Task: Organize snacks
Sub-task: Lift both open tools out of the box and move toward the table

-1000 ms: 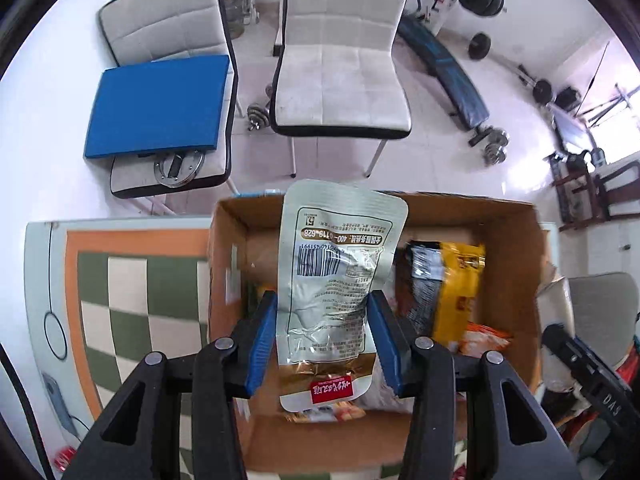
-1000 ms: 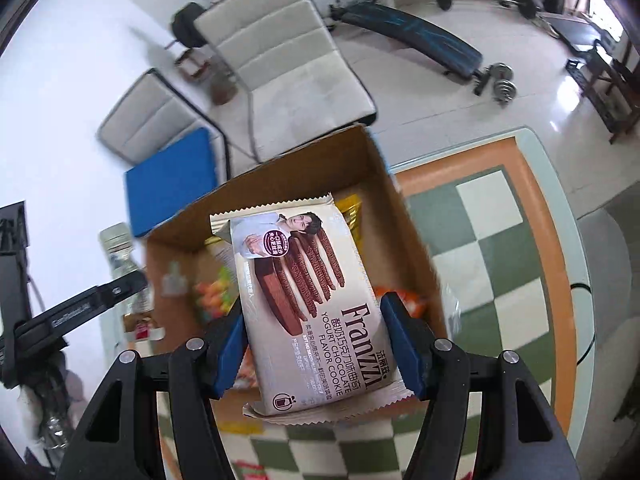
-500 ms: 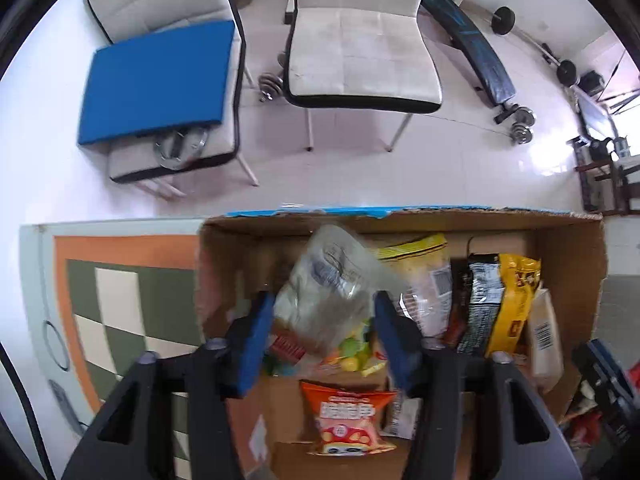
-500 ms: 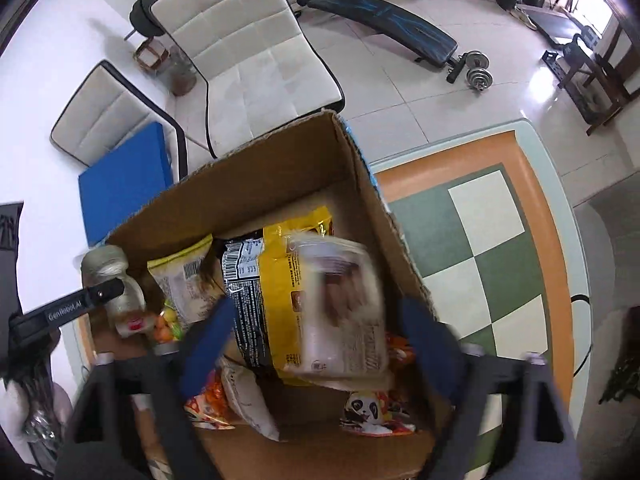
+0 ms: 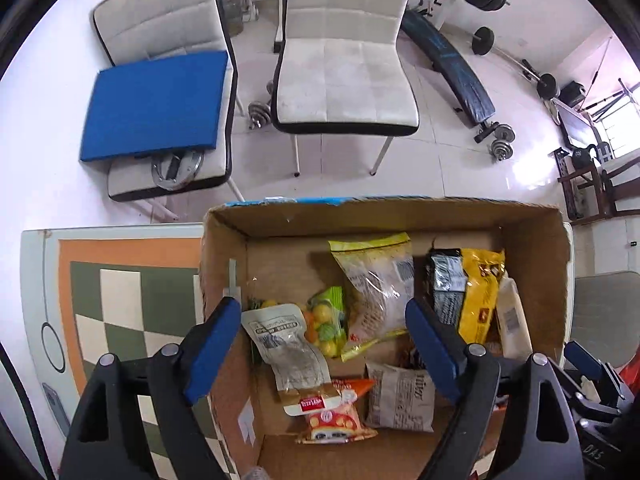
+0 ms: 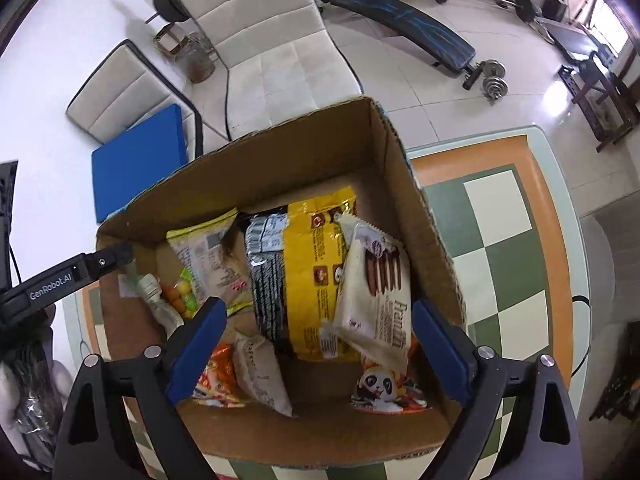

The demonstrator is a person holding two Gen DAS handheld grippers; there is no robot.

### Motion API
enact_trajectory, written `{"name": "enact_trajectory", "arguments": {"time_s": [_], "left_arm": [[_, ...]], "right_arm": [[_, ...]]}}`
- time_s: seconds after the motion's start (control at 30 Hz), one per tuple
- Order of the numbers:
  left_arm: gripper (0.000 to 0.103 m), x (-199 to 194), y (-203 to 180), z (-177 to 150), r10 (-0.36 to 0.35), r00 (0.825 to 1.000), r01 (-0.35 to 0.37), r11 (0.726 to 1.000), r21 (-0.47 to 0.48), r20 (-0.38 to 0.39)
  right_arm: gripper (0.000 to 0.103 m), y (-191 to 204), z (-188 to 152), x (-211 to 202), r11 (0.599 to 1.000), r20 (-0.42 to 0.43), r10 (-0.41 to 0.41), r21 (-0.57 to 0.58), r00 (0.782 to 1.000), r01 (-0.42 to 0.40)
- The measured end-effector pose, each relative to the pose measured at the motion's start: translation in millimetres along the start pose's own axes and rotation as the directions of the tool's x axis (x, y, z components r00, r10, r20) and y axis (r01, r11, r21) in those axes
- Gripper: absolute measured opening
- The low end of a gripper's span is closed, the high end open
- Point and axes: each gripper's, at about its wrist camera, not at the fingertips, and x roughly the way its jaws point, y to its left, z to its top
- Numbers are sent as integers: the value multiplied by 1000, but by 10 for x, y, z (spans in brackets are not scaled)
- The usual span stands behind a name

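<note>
Both packs have dropped into the cardboard box [image 5: 532, 236], below each gripper's wide-spread, empty fingers [image 5: 212, 344].

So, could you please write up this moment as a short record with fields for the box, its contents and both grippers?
container: cardboard box, open top, on the checkered table
contents, right side: white Franzzi cookie pack leaning on the yellow snack bag
contents, left side: silver pouch lying flat beside the fruit candy bag
near wall: panda snack packet
left gripper: open, holding nothing, above the box
right gripper: open, holding nothing, above the box
</note>
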Motion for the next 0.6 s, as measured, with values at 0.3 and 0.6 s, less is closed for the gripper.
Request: {"name": "enact_trajectory", "arguments": {"time_s": [0.3,0.6], "left_arm": [[84,-609,-183,-591,42,993,-43,999,1,107],[84,-1073,-186,-1410,60,981,-58,998,-16,183]], "right_arm": [[97,149,-362,-330,993,34,22,-121,999,-18],[97,198,-943,-795,973,51,74,-221,996,-61]]}}
